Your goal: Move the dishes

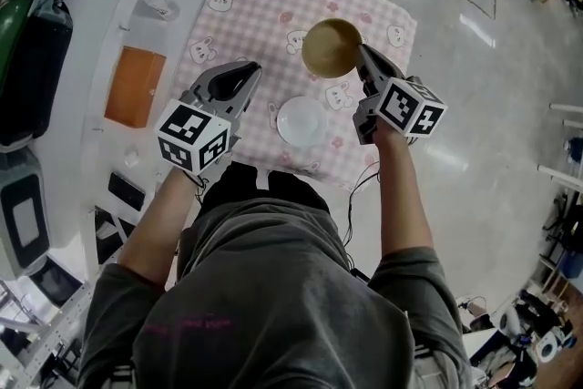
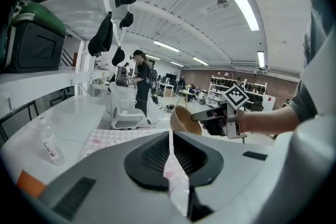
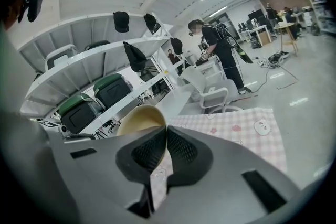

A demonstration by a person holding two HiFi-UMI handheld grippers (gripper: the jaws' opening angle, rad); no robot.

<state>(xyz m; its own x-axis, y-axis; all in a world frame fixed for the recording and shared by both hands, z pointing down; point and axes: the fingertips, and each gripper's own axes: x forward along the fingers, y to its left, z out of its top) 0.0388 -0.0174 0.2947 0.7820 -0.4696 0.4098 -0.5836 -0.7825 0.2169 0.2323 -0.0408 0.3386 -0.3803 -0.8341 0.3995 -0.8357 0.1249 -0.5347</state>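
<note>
Bowl, tan and tipped, hangs over the pink checked cloth in the upper middle of the head view, pinched only at its rim by the clenched fingers of the right gripper. With so slight a hold (one edge, the weight off to one side) it could pivot or slip and drop onto the white plate just below it in the frame. The left gripper at centre left, fingers closed on nothing, offers no support.

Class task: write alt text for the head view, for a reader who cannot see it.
Seen from above, the right tongs grip a tan bowl by its rim over a pink checked cloth. A white plate lies on the cloth, and the left tongs, shut and empty, hover to its left.
</note>
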